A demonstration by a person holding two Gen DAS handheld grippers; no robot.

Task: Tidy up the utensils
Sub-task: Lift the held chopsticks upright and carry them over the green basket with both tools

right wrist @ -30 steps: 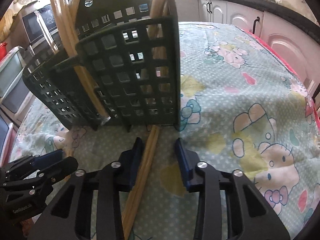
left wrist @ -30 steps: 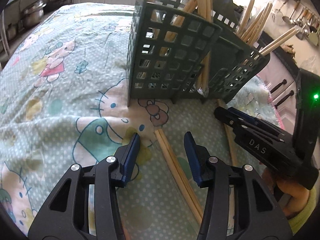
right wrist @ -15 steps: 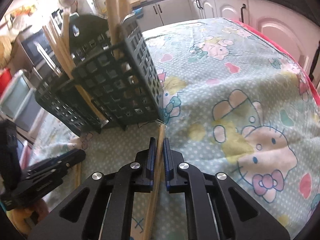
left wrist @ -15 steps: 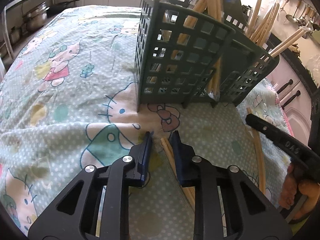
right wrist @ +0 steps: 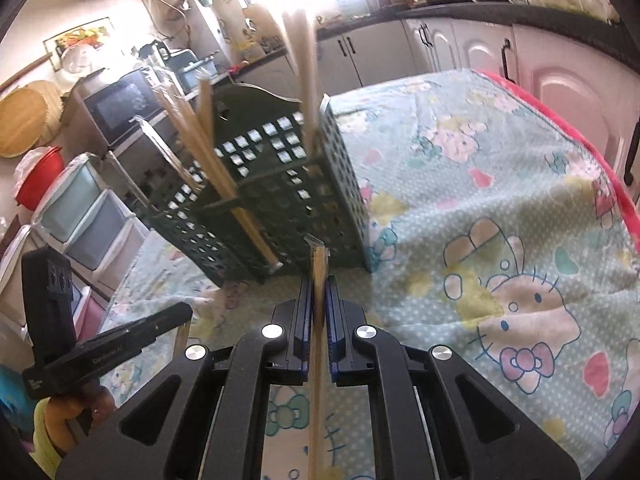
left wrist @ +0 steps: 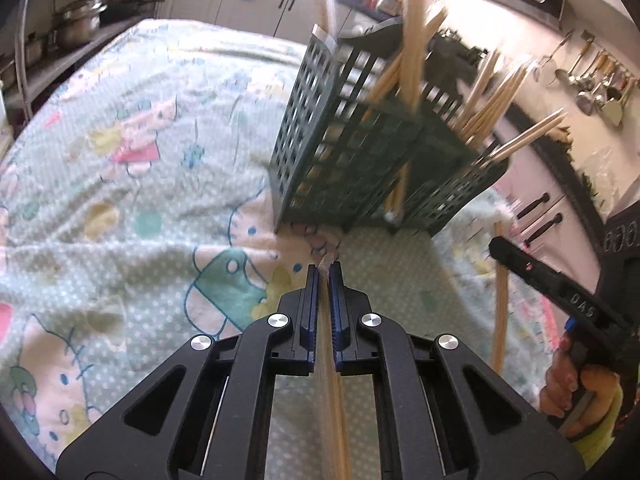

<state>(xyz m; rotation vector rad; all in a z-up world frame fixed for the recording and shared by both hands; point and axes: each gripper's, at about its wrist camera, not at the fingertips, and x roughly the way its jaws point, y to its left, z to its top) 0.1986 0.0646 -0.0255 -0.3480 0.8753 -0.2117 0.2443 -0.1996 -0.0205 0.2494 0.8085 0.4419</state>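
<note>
A: Your left claw (left wrist: 324,276) has just been closing and now pinches a wrapped pair of pale wooden chopsticks (left wrist: 329,364) between its blue pads, tip poking out ahead.

B: And your right claw (right wrist: 319,286)?

A: Pressed tight on a second wrapped pair of wooden chopsticks (right wrist: 319,320); its clear wrapper end sticks up past the pads.

B: Where is the holder?

A: The dark green plastic lattice utensil holder (left wrist: 360,160) stands just ahead on the tabletop's cartoon-cat printed cloth (left wrist: 140,184), many chopsticks already upright inside, near both claws.
</note>
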